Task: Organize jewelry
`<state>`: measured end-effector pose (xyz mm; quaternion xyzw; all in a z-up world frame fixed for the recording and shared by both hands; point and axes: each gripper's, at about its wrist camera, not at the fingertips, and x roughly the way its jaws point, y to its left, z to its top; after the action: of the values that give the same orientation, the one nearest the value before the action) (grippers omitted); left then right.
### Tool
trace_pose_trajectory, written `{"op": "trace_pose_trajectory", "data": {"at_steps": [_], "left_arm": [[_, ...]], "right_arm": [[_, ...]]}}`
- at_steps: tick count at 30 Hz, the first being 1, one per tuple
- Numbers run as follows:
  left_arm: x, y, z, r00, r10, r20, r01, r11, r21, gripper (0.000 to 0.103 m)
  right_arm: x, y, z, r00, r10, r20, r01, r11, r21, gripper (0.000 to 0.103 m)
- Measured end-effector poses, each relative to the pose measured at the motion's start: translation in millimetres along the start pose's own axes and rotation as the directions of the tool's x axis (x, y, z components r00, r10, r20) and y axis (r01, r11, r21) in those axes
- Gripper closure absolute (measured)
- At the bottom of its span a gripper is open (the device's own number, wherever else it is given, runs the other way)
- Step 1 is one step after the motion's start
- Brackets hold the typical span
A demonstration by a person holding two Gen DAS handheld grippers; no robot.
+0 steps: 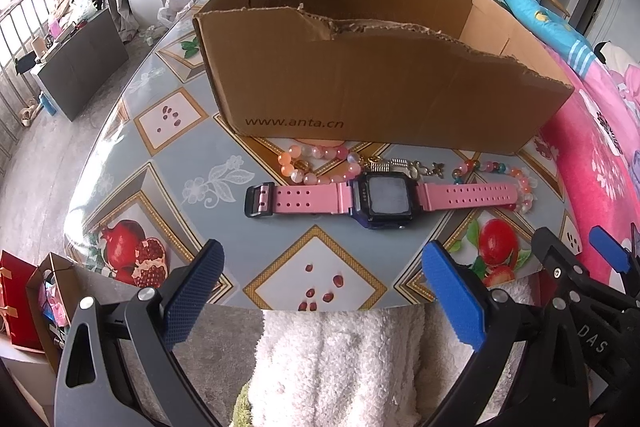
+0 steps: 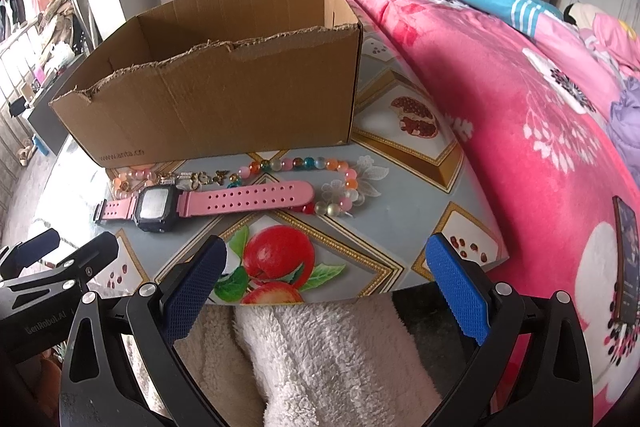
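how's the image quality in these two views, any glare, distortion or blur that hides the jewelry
Left wrist view: heavy fisheye bending with dark corners; the pink-strapped square watch is sharp, its screen washed grey by glare. Right wrist view: same curvature; soft daylight, faint shadows; the multicoloured bead bracelet reads clearly, while the brown cardboard box print is blurry and hard to read.

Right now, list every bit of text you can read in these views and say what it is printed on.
"www.anta.cn": front wall of the box; also in the right wrist view, too blurred there to read fully.
"DAS": right gripper body, as seen from the left wrist; cut off.
"GenRobot.AI": left gripper body, as seen from the right wrist; faint.
Watch screen: nothing legible.
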<state>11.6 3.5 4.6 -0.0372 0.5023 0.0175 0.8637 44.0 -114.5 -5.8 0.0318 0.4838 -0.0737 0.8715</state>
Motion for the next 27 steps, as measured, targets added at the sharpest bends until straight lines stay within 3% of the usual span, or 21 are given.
{"op": "trace_pose_trajectory", "data": {"at_steps": [27], "left_arm": [[10,24,18,0.996,0.066,-0.061,-0.068,0.997,-0.033,0.006]], "right_arm": [[19,12,23,0.997,0.051,-0.054,-0.052,0.999,-0.018,0.007]]}}
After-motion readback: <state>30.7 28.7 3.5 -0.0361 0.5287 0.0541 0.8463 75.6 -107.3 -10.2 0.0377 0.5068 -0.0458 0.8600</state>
